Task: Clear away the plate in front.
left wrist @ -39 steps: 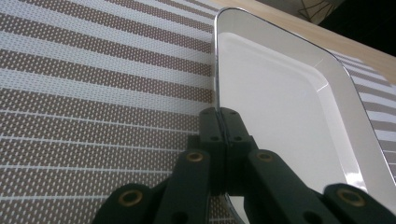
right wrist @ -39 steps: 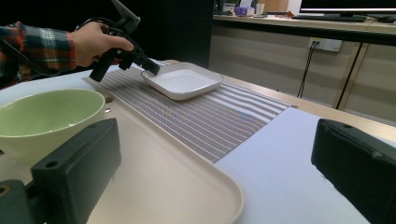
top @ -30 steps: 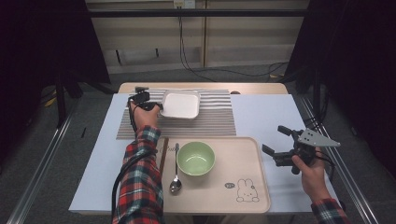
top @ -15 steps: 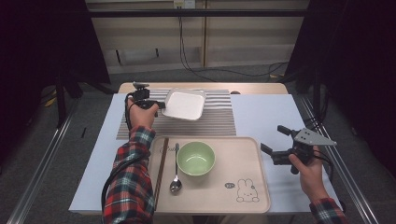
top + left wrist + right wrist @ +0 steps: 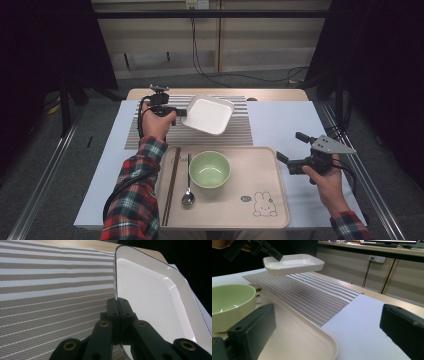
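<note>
The table [image 5: 295, 125] carries a striped mat [image 5: 240, 131] and, nearer the person, a tan tray [image 5: 260, 170] with a green bowl [image 5: 209, 169]. The white dish [image 5: 209, 114] hangs clear above the mat, beyond the tray. The left gripper [image 5: 180, 113] pinches its left rim. The right gripper [image 5: 290, 152], jaws spread and empty, hovers well apart, right of the tray.

Green bowl [image 5: 210, 169], spoon [image 5: 188, 198], chopsticks [image 5: 170, 186]

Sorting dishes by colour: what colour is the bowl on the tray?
Light green; the bowl shows best in the high view.
</note>
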`<state>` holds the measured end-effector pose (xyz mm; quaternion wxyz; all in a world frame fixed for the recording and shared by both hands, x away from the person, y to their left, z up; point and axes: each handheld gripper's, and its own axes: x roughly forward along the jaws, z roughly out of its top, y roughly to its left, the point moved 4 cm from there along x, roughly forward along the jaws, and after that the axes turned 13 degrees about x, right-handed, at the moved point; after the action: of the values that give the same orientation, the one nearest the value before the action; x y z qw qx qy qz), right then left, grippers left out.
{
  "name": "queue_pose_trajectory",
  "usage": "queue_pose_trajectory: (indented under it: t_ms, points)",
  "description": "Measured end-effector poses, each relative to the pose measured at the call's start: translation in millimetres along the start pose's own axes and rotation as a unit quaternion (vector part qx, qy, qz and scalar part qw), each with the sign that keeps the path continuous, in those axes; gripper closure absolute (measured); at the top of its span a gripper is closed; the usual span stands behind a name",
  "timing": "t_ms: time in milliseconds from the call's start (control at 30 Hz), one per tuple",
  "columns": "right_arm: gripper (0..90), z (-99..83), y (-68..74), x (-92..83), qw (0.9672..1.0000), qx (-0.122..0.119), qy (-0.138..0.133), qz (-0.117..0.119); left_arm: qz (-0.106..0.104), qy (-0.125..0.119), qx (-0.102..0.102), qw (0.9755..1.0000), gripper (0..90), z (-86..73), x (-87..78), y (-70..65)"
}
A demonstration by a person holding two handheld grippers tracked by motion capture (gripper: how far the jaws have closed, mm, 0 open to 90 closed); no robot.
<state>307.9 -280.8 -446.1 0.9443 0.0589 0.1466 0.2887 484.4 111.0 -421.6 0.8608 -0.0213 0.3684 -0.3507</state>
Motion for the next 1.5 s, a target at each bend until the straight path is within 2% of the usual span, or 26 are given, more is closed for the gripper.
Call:
queue_pose_trajectory:
  t_ms: [33, 67, 133, 400, 500, 600, 700, 767, 833, 933, 967, 1033, 1067, 1233, 1300, 1400, 1500]
  points:
    - [0.2, 0.9, 0.7, 0.6, 1.0000, -0.003, -0.001, -0.001, -0.004, 0.001, 0.008, 1.0000, 89.5, 0.7, -0.1, -2.3]
    - [0.4, 1.2, 1.1, 0.6, 1.0000, -0.004, 0.000, -0.002, -0.009, 0.001, 0.004, 0.9999, 89.5, 1.4, 0.3, -5.9]
    - [0.4, 2.5, 1.7, 1.6, 1.0000, -0.004, 0.002, -0.007, -0.014, 0.004, 0.015, 0.9998, 89.5, 2.3, 0.9, -10.3]
    - [0.7, 8.9, 3.5, 5.6, 0.9997, -0.007, 0.004, -0.023, -0.040, 0.009, 0.035, 0.9985, 89.5, 1.7, 5.0, -27.4]
    - [1.1, 9.2, 2.3, 7.6, 0.9997, 0.001, 0.005, -0.025, -0.049, 0.012, 0.042, 0.9978, 89.5, 1.4, 6.0, -32.1]
    - [2.7, 10.3, 2.3, 8.3, 0.9996, 0.010, 0.005, -0.026, -0.057, 0.009, 0.053, 0.9969, 89.5, 1.6, 7.7, -37.7]
    - [3.2, 12.9, 2.0, 9.2, 0.9996, 0.014, 0.005, -0.023, -0.064, 0.018, 0.061, 0.9959, 89.5, 1.2, 9.9, -44.1]
    - [3.5, 16.1, 2.5, 10.9, 0.9997, 0.015, 0.005, -0.018, -0.069, 0.024, 0.071, 0.9948, 89.5, 1.3, 11.2, -49.0]
    - [4.0, 19.9, 3.3, 11.9, 0.9996, 0.016, 0.008, -0.024, -0.077, 0.027, 0.080, 0.9934, 89.5, 2.1, 12.3, -53.2]
    - [6.4, 26.3, 3.4, 13.1, 0.9996, 0.023, 0.005, -0.015, -0.087, 0.024, 0.082, 0.9925, 89.5, 4.0, 14.1, -59.4]
    - [6.4, 27.4, 3.2, 13.1, 0.9995, 0.023, 0.007, -0.019, -0.090, 0.027, 0.085, 0.9919, 89.5, 4.4, 14.6, -60.7]
    - [7.3, 30.1, 3.1, 14.0, 0.9996, 0.019, 0.007, -0.017, -0.093, 0.025, 0.074, 0.9925, 89.5, 4.6, 17.1, -65.3]
    - [7.4, 31.1, 2.1, 15.2, 0.9997, 0.012, 0.009, -0.021, -0.094, 0.030, 0.084, 0.9916, 89.5, 4.3, 17.3, -65.6]
    - [9.8, 34.4, 0.0, 20.3, 0.9992, 0.026, 0.017, -0.025, -0.107, 0.027, 0.091, 0.9897, 89.5, 3.9, 21.1, -76.9]
    - [10.9, 36.4, 0.3, 22.7, 0.9990, 0.031, 0.018, -0.026, -0.110, 0.031, 0.099, 0.9885, 89.5, 3.5, 21.7, -79.6]
    - [10.4, 39.3, 0.0, 25.9, 0.9987, 0.036, 0.023, -0.027, -0.114, 0.030, 0.101, 0.9879, 89.5, 2.9, 22.9, -83.1]
    - [12.0, 41.6, -0.8, 28.3, 0.9982, 0.040, 0.023, -0.039, -0.119, 0.031, 0.104, 0.9870, 89.5, 1.4, 23.4, -84.5]
